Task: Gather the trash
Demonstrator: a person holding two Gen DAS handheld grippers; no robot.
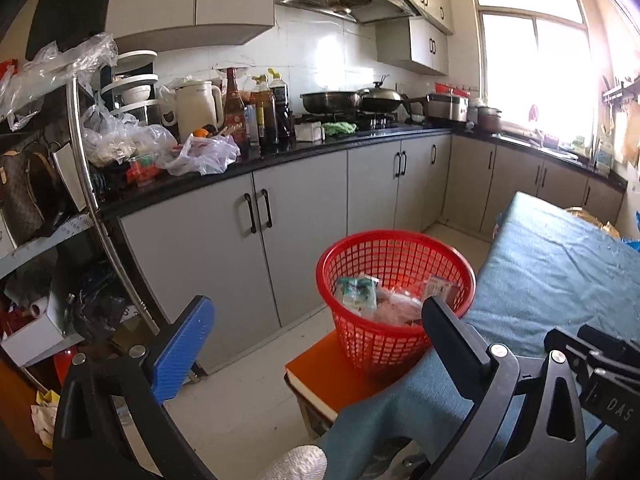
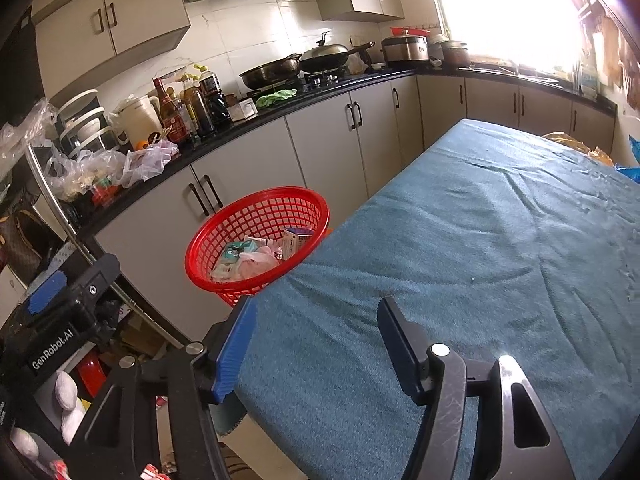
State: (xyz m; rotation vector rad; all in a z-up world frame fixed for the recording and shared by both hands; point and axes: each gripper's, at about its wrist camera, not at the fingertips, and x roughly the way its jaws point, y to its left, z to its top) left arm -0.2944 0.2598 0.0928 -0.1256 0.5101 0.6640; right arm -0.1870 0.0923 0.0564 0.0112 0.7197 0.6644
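At eleven o'clock from the right gripper [image 2: 316, 344], the red basket [image 2: 256, 240] holds the wrappers [image 2: 248, 258] and sits on an orange stool [image 1: 332, 364]. Both the right gripper and the left gripper [image 1: 316, 332] gape wide and carry nothing. The left one hangs near the basket's rim, so I think a careless swing could knock the basket off the stool.

basket [image 1: 396, 300] mouth unblocked, table [image 2: 500, 248] bare

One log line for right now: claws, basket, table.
left claw: open, empty | right claw: open, empty | red plastic mesh basket: wrappers inside, beside table | blue cloth-covered table: no loose trash visible
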